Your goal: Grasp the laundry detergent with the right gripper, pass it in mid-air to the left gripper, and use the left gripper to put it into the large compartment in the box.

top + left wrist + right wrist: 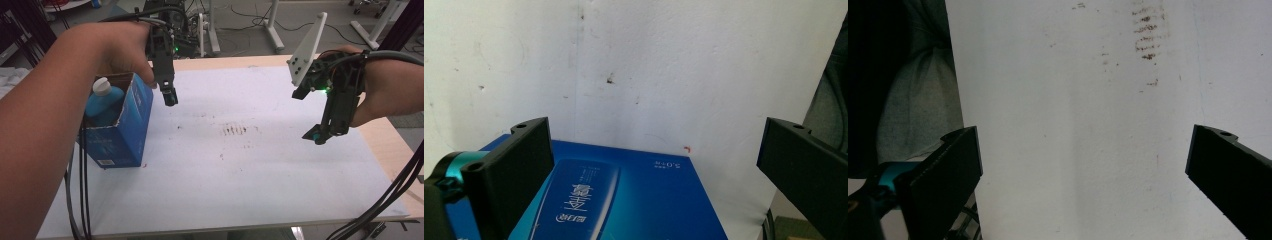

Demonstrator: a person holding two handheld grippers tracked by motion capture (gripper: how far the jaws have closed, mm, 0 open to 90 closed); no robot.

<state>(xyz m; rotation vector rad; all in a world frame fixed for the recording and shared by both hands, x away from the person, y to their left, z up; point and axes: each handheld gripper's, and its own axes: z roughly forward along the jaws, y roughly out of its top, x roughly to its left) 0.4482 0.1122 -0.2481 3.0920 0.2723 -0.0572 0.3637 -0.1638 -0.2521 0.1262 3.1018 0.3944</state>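
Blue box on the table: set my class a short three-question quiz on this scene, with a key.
1. True or false: the blue bottle stands inside the open blue box.
2. Which gripper is nearer the box? A) left gripper B) right gripper
3. Fill in: the bottle's cap is ____ in colour.

Key: 1 true. 2 A; its jaws stand wide apart above the box, holding nothing. 3 white.

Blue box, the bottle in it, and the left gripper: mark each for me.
blue box (131, 131), high view, on its front side wall.
bottle (102, 86), high view, on its white cap.
left gripper (170, 97), high view, at its jaw tips, beside the box's top.
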